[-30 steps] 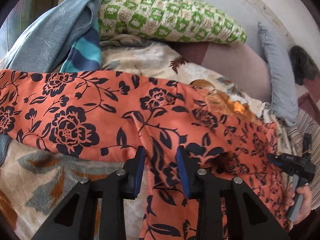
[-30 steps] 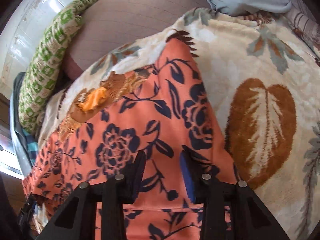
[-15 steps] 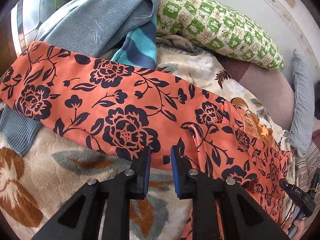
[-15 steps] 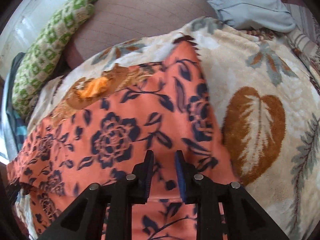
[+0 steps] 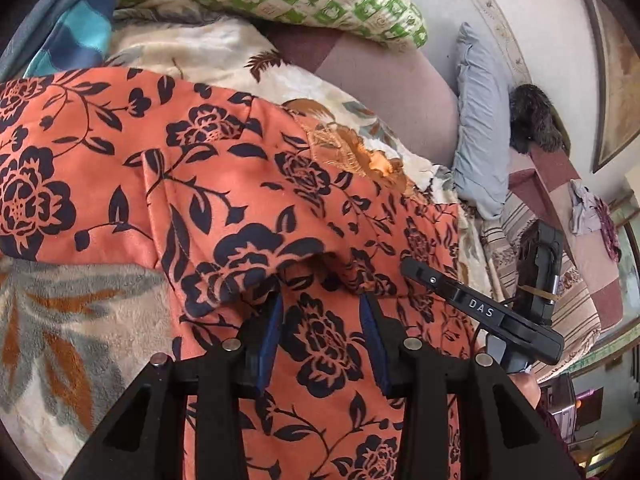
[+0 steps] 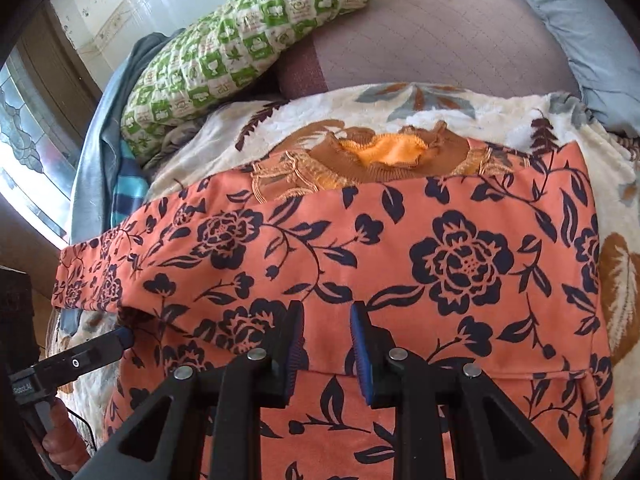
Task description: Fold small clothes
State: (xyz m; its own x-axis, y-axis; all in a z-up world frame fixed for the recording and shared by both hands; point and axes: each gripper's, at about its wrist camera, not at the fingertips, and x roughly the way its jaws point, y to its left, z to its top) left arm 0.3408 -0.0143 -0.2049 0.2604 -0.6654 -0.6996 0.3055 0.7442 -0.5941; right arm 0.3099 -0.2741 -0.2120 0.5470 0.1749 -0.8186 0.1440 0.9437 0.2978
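An orange garment with a dark flower print [image 5: 224,184] lies spread on a floral blanket; it also shows in the right wrist view [image 6: 400,248]. Its brown embroidered neckline [image 6: 384,160] points away. A sleeve stretches to the left [image 5: 48,152]. My left gripper [image 5: 320,312] is open, jaws apart, low over the cloth by a raised fold. My right gripper [image 6: 326,324] is open over the garment's middle, above a fold edge. Each gripper shows in the other's view: the right one [image 5: 480,312], the left one [image 6: 80,356].
The cream floral blanket [image 5: 60,340] covers the bed. A green checked pillow [image 6: 240,40], a mauve cushion [image 6: 440,40] and a pale blue pillow [image 5: 480,120] lie behind. Blue clothes [image 6: 104,152] are piled at the left by a window.
Both grippers' jaws have opened wider than half a second ago. The left gripper has moved right along the garment toward its body. The garment now lies flatter, with a fold across it.
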